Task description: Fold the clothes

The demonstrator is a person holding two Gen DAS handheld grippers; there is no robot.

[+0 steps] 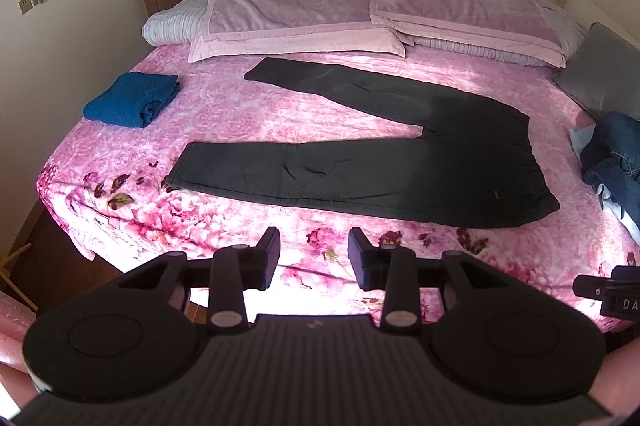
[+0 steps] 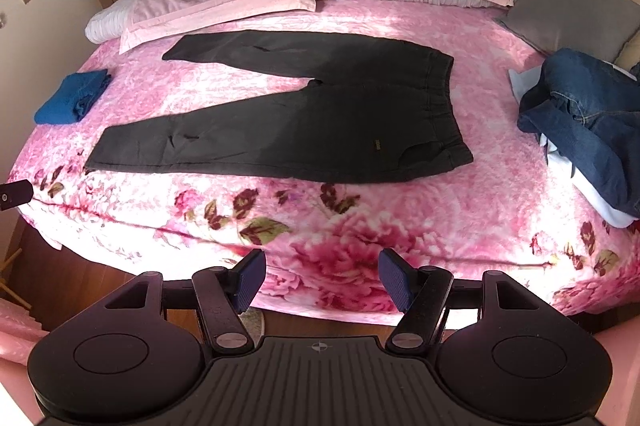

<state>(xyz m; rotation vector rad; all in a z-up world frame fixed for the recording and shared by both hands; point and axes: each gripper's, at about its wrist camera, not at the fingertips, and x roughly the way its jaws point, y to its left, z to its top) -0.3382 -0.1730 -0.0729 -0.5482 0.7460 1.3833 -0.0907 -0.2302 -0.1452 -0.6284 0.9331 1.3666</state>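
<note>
Black trousers (image 1: 400,153) lie flat on the pink floral bed (image 1: 248,105), legs spread apart to the left, waistband to the right; they also show in the right wrist view (image 2: 320,113). My left gripper (image 1: 314,258) is open and empty, held above the bed's near edge, short of the trousers' near leg. My right gripper (image 2: 322,280) is open and empty, at the bed's near edge, below the waistband end. Its tip shows in the left wrist view (image 1: 600,290).
A folded blue garment (image 1: 132,99) lies at the bed's left. A heap of blue jeans and pale cloth (image 2: 588,121) lies at the right. Pink pillows (image 1: 360,13) and a grey cushion (image 2: 568,5) line the far side. Wooden floor (image 1: 60,266) lies below left.
</note>
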